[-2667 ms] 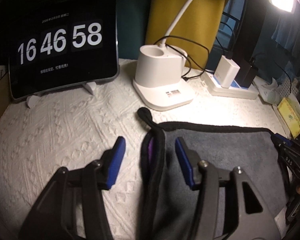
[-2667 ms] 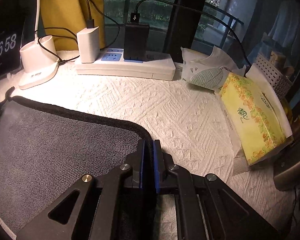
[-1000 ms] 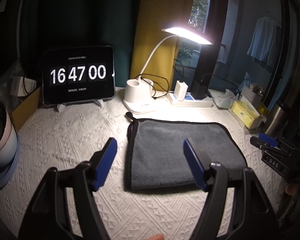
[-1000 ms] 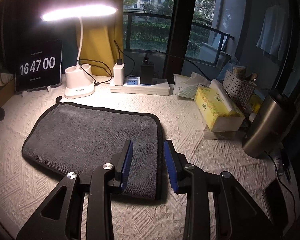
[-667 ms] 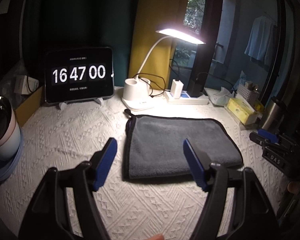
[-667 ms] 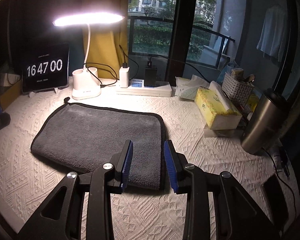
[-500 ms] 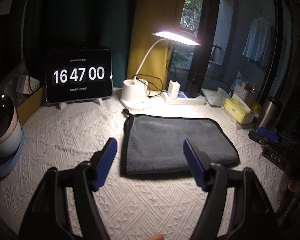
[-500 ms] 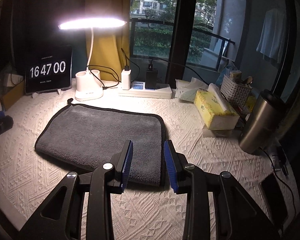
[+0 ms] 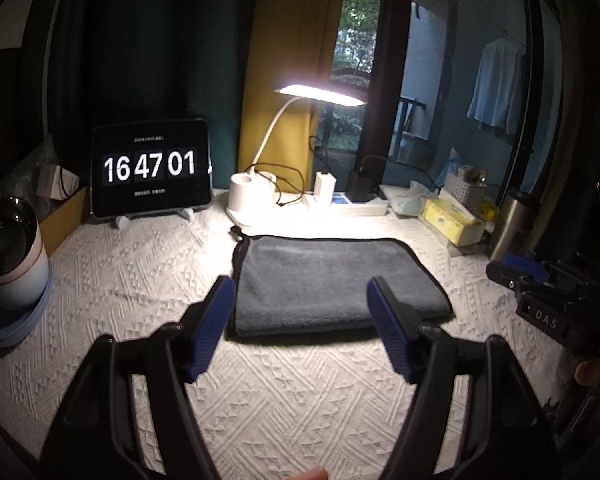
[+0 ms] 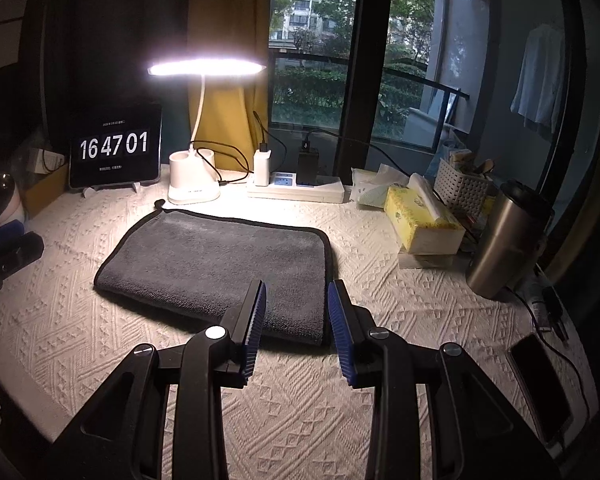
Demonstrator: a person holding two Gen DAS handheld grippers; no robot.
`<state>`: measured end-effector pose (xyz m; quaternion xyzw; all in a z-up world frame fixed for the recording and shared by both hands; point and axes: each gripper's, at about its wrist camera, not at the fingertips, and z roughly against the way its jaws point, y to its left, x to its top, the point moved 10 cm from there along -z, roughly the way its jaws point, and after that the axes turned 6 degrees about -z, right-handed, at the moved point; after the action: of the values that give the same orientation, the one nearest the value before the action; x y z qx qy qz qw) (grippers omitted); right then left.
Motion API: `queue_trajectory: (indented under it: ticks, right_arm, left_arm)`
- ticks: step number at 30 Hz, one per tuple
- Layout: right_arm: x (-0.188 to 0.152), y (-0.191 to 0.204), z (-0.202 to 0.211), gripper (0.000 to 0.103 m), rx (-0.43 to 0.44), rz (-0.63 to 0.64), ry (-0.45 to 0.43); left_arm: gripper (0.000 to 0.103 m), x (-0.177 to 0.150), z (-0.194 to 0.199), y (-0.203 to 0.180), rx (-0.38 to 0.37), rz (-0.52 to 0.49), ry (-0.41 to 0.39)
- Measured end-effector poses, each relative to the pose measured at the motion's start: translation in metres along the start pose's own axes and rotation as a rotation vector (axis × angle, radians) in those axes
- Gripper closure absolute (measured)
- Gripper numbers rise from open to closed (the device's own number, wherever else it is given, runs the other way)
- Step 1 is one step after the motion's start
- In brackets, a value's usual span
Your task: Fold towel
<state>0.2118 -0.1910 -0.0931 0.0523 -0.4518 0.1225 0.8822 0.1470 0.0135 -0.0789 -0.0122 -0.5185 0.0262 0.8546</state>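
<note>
On the white tablecloth the grey towel lay folded flat. Both grippers, left & right, had backed off w/ jaws spread, holding nothing; this fold looked done.

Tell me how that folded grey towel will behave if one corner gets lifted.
The grey towel looks soft and plush, so it would likely droop rather than hold shape. It lies doubled, so lifting a corner of only the top layer would probably peel the fold open. On the textured white tablecloth it seems apt to drag and bunch rather than slide.
</note>
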Motion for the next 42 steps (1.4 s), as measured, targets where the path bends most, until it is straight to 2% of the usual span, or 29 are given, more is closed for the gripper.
queue_trajectory:
  ticks: [13, 15, 17, 30, 31, 34, 42]
  right_arm:
    - [-0.006, 0.004, 0.032, 0.069, 0.01, -0.002, -0.058]
    - [-0.007, 0.004, 0.037, 0.069, -0.006, 0.012, -0.074]
    - [-0.007, 0.005, 0.042, 0.069, -0.008, 0.014, -0.081]
    - [-0.02, 0.006, 0.074, 0.067, 0.007, 0.0, -0.127]
    - [-0.022, 0.007, 0.076, 0.066, 0.012, 0.001, -0.129]
    - [-0.028, 0.01, 0.082, 0.054, 0.027, 0.004, -0.135]
    - [-0.041, 0.019, 0.095, 0.054, 0.054, 0.01, -0.155]
  left_arm:
    - [0.033, -0.002, 0.026, -0.01, -0.012, -0.003, -0.049]
    - [0.03, -0.001, 0.031, -0.012, -0.018, -0.008, -0.065]
    - [0.017, -0.001, 0.034, -0.013, -0.02, -0.009, -0.07]
    - [0.013, -0.006, 0.061, -0.017, -0.035, 0.01, -0.139]
    - [0.013, -0.007, 0.064, -0.017, -0.034, 0.01, -0.146]
    - [0.013, -0.009, 0.074, -0.018, -0.02, -0.002, -0.17]
    - [0.013, -0.025, 0.089, -0.021, -0.011, 0.008, -0.183]
